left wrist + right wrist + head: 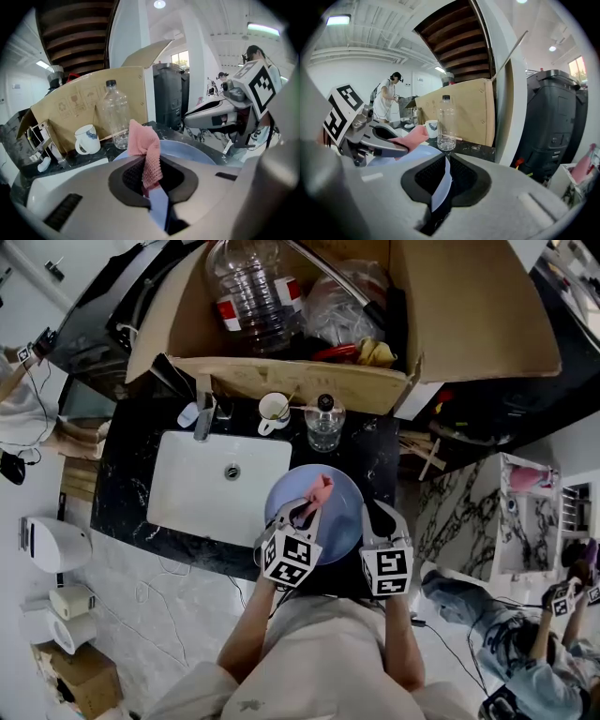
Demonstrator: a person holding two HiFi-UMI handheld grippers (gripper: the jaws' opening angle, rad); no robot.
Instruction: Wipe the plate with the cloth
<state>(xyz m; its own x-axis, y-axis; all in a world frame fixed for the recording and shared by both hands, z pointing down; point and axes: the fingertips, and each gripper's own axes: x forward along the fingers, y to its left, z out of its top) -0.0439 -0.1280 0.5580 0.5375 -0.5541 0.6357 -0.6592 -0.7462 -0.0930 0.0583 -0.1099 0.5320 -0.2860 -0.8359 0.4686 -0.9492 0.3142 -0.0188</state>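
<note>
Two grippers low centre in head view, both at the blue plate [342,517], near front edge of black counter [127,479]. Far left, off the counter: white appliance [52,545] & paper rolls [61,606] on the floor [141,587]. On counter, L to R: white sink [202,488] w/ faucet [205,409] at back rim, white mug [273,412], clear bottle [324,423] just beside mug. Behind those, open cardboard box [309,381] w/ big clear jug [253,287] & plastic bags [342,306] inside, taking up the back of the counter. Plate just right of sink, mug & bottle near behind it; can't tell if resting or lifted. On plate's left part, left gripper [302,514], jaws pinched on pink cloth [320,491]; cloth pokes up past jaw tips, over plate face, contact w/ plate unclear. At plate's right rim, right gripper [377,517], jaws clamped on the rim, thin blue edge between them in right gripper view. Further right, marble-faced cabinet [469,512]; bottom right, another person [506,652] low down.
</note>
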